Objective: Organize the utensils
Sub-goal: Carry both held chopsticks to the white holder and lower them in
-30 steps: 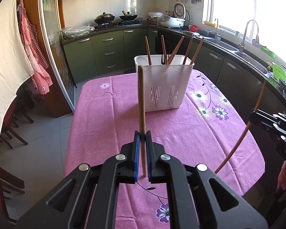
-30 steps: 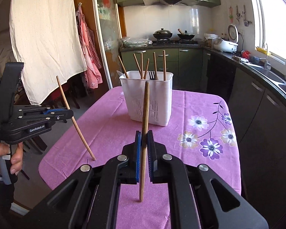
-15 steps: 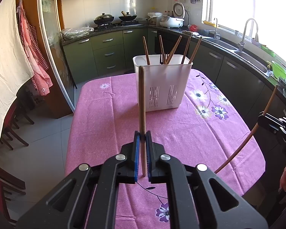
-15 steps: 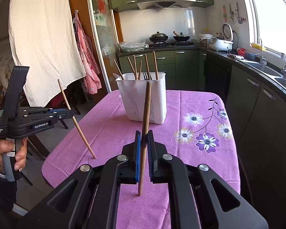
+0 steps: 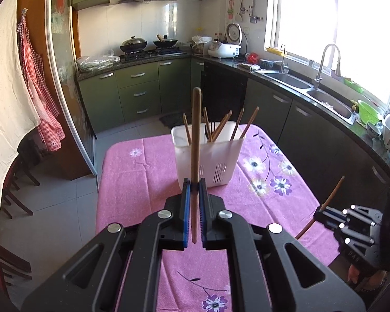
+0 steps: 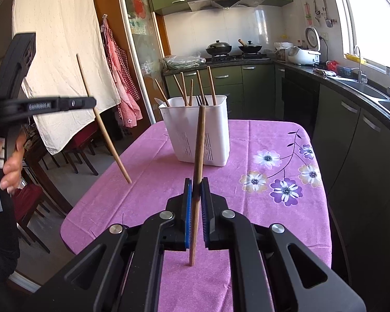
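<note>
So you are partway through. Your left gripper (image 5: 193,184) is clamped on one brown chopstick (image 5: 195,140), which stands almost straight up above the pink tablecloth (image 5: 132,176). Your right gripper (image 6: 196,182) is squeezed tight on a second chopstick (image 6: 199,156), also lifted off the table. The white holder (image 6: 202,135) sits near the middle of the table, well apart from both grippers. Several chopsticks (image 6: 200,88) are already standing inside it, so that part looks done. No loose utensils show on the cloth. What is left, I think, is to carry these two sticks over the holder and drop them in. After that the job looks about finished.
</note>
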Motion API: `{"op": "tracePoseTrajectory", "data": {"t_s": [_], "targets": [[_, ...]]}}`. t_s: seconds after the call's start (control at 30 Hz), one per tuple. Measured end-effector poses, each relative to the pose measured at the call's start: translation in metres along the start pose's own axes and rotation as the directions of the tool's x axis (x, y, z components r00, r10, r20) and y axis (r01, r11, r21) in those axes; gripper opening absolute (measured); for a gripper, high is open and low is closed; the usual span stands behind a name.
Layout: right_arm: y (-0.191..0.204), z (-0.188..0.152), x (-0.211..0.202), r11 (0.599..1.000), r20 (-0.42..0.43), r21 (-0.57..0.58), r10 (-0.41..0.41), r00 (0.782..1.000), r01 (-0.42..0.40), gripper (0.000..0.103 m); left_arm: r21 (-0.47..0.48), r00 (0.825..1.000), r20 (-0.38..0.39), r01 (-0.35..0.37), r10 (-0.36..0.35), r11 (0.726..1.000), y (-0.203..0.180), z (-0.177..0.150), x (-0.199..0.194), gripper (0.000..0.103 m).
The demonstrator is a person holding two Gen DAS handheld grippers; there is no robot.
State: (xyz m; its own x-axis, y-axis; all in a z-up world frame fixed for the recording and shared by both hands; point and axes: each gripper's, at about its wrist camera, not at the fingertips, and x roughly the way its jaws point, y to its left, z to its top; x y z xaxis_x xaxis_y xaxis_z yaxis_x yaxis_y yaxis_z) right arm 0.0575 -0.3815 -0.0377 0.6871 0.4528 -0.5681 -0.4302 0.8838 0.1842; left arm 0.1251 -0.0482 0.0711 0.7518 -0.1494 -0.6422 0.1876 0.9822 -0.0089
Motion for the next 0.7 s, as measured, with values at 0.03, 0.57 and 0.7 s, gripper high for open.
{"op": "tracePoseTrajectory", "data": {"t_s": [0.03, 0.57, 0.7], "targets": [[-0.001, 0.002, 0.001, 1.0, -0.001, 0.001, 0.005, 1.0, -0.005, 0.008, 0.003, 1.0, 0.018, 0.0, 0.0, 1.0, -0.001, 0.011, -0.003, 0.006], [-0.004, 0.04, -0.01, 0.998, 0.047, -0.054, 0.027, 0.999, -0.024, 0.008, -0.039, 0.982, 0.187, -0.031, 0.038, 0.999, -0.013, 0.131, 0.039, 0.006], [-0.01, 0.043, -0.011, 0.999, 0.048, -0.046, 0.023, 0.999, -0.021, 0.008, -0.053, 0.987, 0.154, -0.041, 0.048, 0.998, -0.01, 0.135, 0.069, 0.006]]}}
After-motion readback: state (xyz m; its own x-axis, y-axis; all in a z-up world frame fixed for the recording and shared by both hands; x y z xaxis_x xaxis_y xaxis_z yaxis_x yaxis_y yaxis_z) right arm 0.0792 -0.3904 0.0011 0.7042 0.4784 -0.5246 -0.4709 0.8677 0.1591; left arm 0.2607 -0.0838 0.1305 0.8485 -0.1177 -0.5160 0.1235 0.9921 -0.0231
